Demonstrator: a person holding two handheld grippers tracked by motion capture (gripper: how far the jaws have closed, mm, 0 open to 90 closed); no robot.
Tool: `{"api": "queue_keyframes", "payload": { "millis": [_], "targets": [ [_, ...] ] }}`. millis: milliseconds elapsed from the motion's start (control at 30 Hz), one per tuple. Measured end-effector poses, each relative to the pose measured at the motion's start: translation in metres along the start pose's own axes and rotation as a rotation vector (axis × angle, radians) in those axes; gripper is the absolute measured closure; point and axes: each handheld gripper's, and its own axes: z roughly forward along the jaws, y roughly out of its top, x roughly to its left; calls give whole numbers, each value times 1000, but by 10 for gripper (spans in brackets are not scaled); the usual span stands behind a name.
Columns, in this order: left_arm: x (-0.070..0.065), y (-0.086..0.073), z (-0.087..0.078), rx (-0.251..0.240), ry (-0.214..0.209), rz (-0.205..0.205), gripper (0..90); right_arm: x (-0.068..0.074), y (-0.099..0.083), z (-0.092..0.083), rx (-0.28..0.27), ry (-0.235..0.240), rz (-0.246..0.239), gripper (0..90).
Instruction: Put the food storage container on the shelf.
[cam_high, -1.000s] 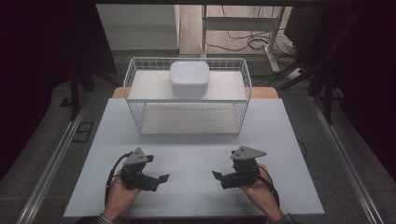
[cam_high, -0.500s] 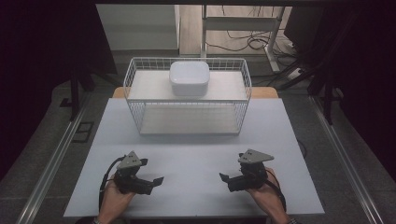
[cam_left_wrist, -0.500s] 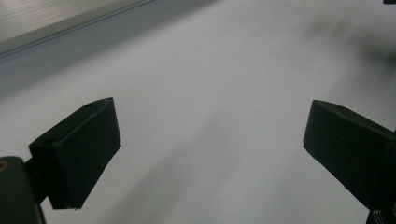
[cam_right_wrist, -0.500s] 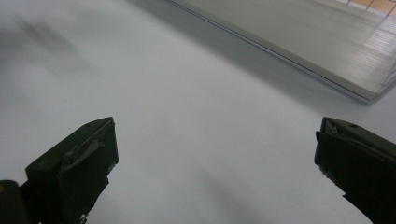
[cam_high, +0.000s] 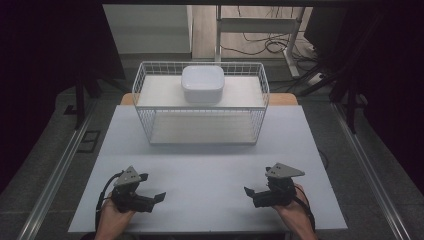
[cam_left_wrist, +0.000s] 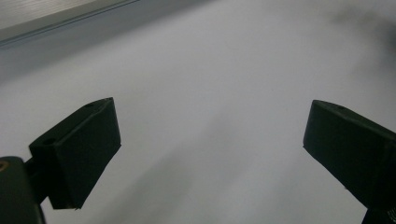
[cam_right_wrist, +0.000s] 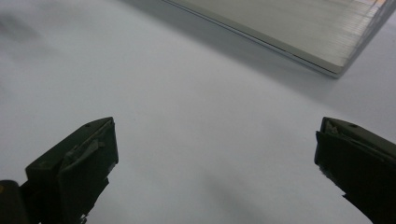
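— On top of the white wire two-tier rack (cam_high: 200, 107), what is sitting there?

— One white rounded-square lidded container (cam_high: 202, 84), flat on the upper shelf board, about midway along it. It is nearly as deep as it is wide, so no long axis stands out; its sides run square with the rack, and its top faces up.

— And the rack itself?

— Its long axis runs left to right across the far half of the pale grey tabletop (cam_high: 210, 170). The lower shelf sits right under the upper one, within the same wire walls.

— Where are the tools?

— Both are at the near edge, well apart from the rack and from each other. The left black two-jaw gripper (cam_high: 159, 196), held in the person's left hand (cam_high: 111, 218), lies low over the table with its jaws pointing right, toward the middle. The right black two-jaw gripper (cam_high: 248, 191), in the right hand (cam_high: 292, 210), points left, so the two face one another across bare tabletop.

— Jaws?

— Spread wide on both, gripping nothing. In the left gripper view the two black pads stand far apart over plain tabletop. In the right gripper view they are just as wide, and a corner of the rack's lower board (cam_right_wrist: 299, 28) shows at the top.
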Motion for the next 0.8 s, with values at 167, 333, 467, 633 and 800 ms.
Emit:
{"api": "queue_keyframes", "payload": {
  "millis": [167,333,467,633,800],
  "targets": [
    [4,-7,-9,-8,19,-13,39,-6,-6,-8,-2,-18,17,0],
    [6,-12,-13,-7,27,-22,40,-10,-11,-14,-4,-33,29,0],
    [9,-16,-16,-6,36,-31,40,-15,-17,-20,-4,-53,44,0],
    [13,-24,-23,-9,55,-48,40,-22,-26,-29,-3,-83,64,0],
    [16,-30,-28,-13,66,-62,40,-27,-35,-35,0,-107,87,0]
  ]
}}
